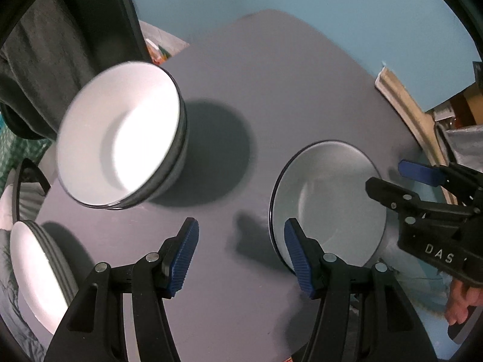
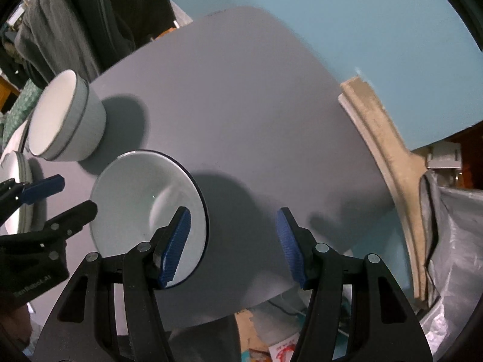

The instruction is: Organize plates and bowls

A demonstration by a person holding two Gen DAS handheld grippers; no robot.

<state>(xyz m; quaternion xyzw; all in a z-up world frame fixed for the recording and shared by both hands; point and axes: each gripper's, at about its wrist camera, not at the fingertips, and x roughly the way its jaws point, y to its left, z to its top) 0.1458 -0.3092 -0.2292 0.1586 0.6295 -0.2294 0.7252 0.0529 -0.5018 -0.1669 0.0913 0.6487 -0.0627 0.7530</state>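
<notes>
Left wrist view has the grey tabletop (image 1: 241,90) filling most of the frame, with a pale blue floor or wall behind it. Next biggest is the stack of white bowls (image 1: 120,135) with dark rims, sitting upper left on the table and a bit blurred. Then there's the single shallow plate (image 1: 329,199) with a thin dark rim, lying flat toward the right side of the table, well apart from the bowls. Down at the left edge a stack of white plates (image 1: 33,271) peeks in, only partly visible.

Left gripper (image 1: 241,256) hangs over bare table between the bowls and the lone plate, jaws spread wide with nothing between the blue pads; its right pad overlaps the plate's rim in the picture, can't tell if it touches. Right gripper (image 1: 389,178) comes in from the right above the plate's far edge, held by a hand (image 1: 462,304).

From the right wrist view, that gripper's jaws are parted too, empty, left pad over the plate's rim.
</notes>
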